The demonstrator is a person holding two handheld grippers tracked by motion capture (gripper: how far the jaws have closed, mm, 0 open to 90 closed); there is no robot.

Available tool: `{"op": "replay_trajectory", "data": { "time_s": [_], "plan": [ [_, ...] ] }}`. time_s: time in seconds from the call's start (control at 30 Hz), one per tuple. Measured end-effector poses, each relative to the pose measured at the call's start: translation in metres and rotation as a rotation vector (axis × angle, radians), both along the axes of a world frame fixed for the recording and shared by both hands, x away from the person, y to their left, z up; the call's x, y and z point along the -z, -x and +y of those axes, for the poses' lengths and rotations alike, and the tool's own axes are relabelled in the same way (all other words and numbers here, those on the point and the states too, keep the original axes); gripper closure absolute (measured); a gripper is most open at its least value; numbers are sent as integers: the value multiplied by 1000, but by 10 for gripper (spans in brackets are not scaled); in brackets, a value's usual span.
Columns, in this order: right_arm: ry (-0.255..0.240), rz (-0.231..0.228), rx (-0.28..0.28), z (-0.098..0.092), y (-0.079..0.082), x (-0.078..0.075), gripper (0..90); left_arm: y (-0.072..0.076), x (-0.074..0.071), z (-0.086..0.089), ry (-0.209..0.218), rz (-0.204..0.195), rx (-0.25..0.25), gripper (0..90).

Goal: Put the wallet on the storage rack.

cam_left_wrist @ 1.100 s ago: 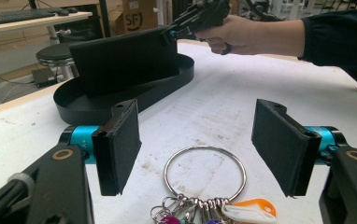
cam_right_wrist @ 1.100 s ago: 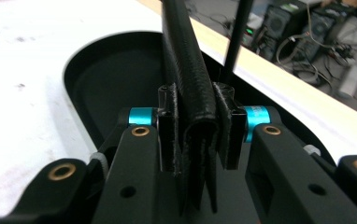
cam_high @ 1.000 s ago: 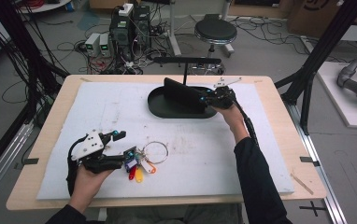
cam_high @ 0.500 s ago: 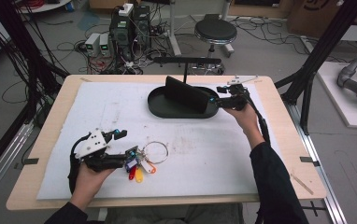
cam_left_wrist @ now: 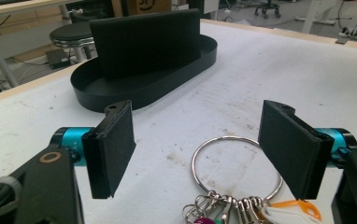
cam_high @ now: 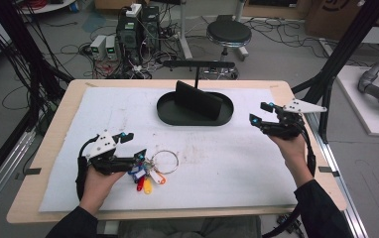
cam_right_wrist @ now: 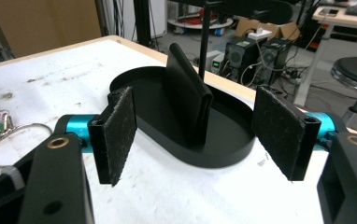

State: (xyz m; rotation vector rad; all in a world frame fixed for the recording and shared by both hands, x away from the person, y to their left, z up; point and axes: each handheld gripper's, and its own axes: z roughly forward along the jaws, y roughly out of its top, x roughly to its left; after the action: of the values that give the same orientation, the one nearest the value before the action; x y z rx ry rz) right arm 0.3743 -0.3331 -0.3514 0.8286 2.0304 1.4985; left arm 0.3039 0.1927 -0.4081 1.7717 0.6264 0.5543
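Since a second ago my right claw (cam_high: pixel 261 113) has pulled away from the black tray (cam_high: pixel 170 117) toward three o'clock, and it now hovers over the white mat (cam_high: pixel 227 168) near the table's right edge. Its jaws have just been opening and stand released with nothing between them; looking along them, the tray and the upright black wallet (cam_right_wrist: pixel 186 100) in it lie ahead, apart from the pads.

Down at seven o'clock on the mat, my left claw (cam_high: pixel 133 145) has hardly shifted. Its jaws have been easing wider too and are released, gripping nothing. The key ring (cam_high: pixel 163 161) lies flat on the mat just at its tips, on the three o'clock side. In the left gripper view the ring (cam_left_wrist: pixel 235 165) sits between the two pads but touches neither of them, with the coloured tags (cam_high: pixel 147 178) bunched at its near end. The tray rests at twelve o'clock on the mat, well apart from the keys.
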Motion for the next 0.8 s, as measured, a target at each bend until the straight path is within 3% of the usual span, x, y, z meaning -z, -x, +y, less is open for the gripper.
{"op": "replay_trajectory", "data": {
  "time_s": [0.07, 0.1, 0.37, 0.53, 0.8],
  "plan": [
    [-3, -2, -1, -3, 5, 2, 314, -2, 0, 1, 17, 1, 2, 271],
    [-1, -9, 5, -8, 12, 6, 314, -3, 1, 1, 13, -1, 1, 271],
    [-8, 12, 38, -25, 29, 28, 295, -11, 7, 4, -1, -4, -29, 270],
    [-12, 23, 62, -32, 35, 37, 283, -14, 8, 5, 17, 2, -37, 270],
    [2, 29, 89, -37, 39, 47, 257, -14, 11, 2, 20, -30, -32, 269]
  ]
}}
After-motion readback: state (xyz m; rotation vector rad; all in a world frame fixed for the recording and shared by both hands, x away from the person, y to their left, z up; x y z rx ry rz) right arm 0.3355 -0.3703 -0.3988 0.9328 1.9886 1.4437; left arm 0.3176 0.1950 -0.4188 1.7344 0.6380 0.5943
